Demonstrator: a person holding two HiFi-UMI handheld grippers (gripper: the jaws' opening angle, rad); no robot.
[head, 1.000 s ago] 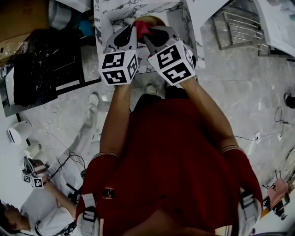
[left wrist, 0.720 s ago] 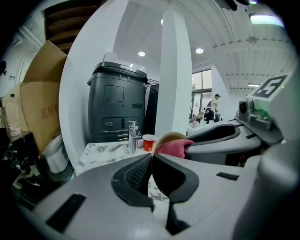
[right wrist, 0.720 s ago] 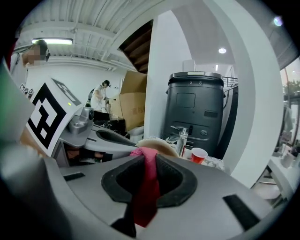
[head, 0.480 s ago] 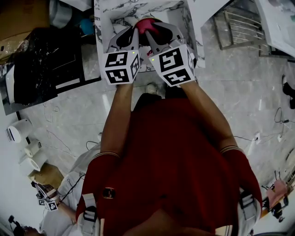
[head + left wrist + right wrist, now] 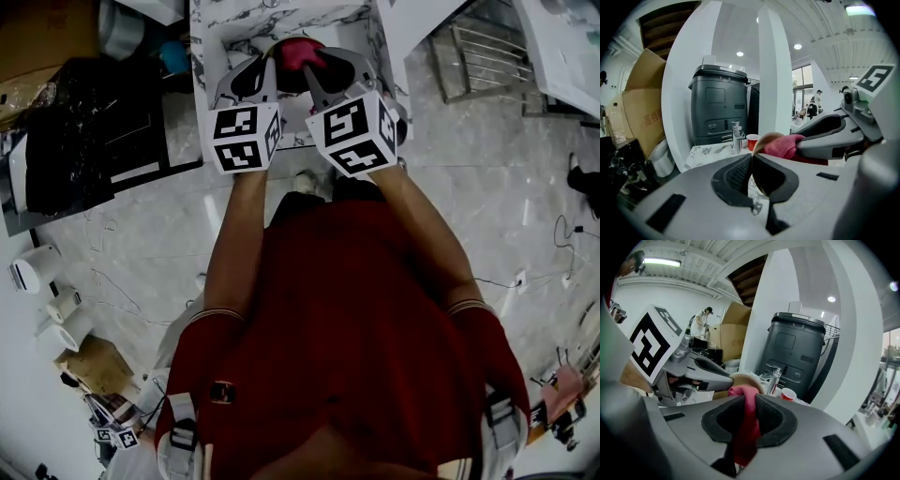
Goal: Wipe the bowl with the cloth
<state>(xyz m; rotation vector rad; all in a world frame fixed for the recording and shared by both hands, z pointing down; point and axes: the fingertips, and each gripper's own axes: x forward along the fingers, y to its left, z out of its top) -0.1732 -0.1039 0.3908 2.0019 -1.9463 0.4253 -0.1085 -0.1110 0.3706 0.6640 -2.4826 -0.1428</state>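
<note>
Left gripper is clamped on the rim of the bowl, holding it edge-on over the tabletop. Just beside the bowl, the right gripper pinches the red cloth against it. Within the last second the cloth has slid across the bowl, hiding its pale rim: wiping looks under way.

Both forearms are held out ahead, left forearm and right forearm nearly parallel. Left hand-held gripper and right hand-held gripper are set side by side, tilted downward, tips converging. Left jaws are clamped on the bowl rim. Right jaws are pinched on the cloth.
</note>
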